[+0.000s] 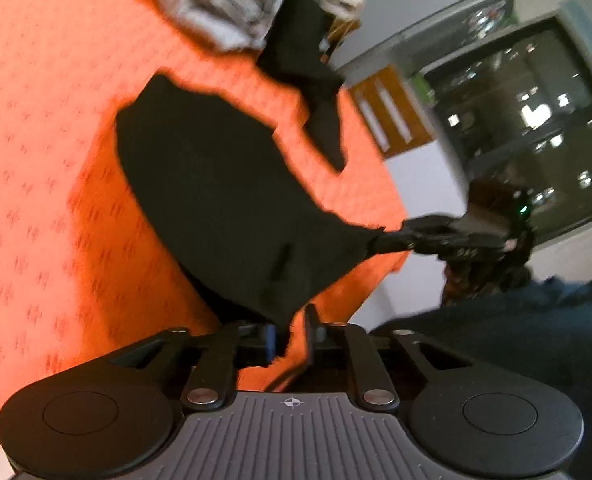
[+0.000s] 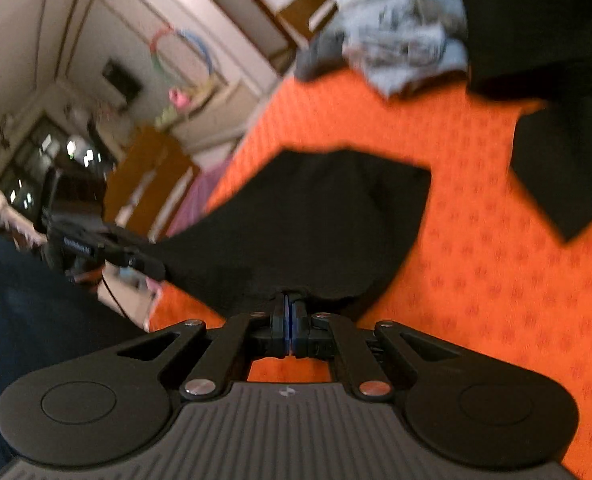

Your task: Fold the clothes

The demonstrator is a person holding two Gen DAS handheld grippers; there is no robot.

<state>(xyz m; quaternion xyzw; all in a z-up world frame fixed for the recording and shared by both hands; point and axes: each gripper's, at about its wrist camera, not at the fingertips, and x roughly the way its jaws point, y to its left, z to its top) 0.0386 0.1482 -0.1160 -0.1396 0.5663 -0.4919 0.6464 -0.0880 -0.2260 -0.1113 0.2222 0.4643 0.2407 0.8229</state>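
- The left tool [image 1: 292, 332] is released: its two fingers stand apart with the orange showing in the gap. A corner of the black garment [image 1: 216, 200] hangs down between them, against the left finger, but the pads do not pinch it.
- The right tool [image 2: 290, 304] is clenched on the near edge of the same black garment, its blue pads pressed together with the cloth bunched between them.
- In the left wrist view the right tool reaches in from the right and pulls its corner of the garment into a taut point.
- The black garment spreads away from both tools, lying partly flat on the orange patterned surface [image 2: 476, 280], with its near edge lifted between the two tools.
- Further ahead of the tools, apart from the held piece, a second black garment [image 2: 560, 152] lies on the same surface.
- Beside that one, at the far edge, sits a crumpled heap of grey-and-white printed clothes [image 2: 400, 28].
- Just behind the tools, the person's dark blue clothing [image 1: 516, 328] fills the near corner.
- Beyond the surface stand a piece of wooden furniture [image 1: 392, 112] and a dark window [image 1: 536, 120]; both views are blurred.
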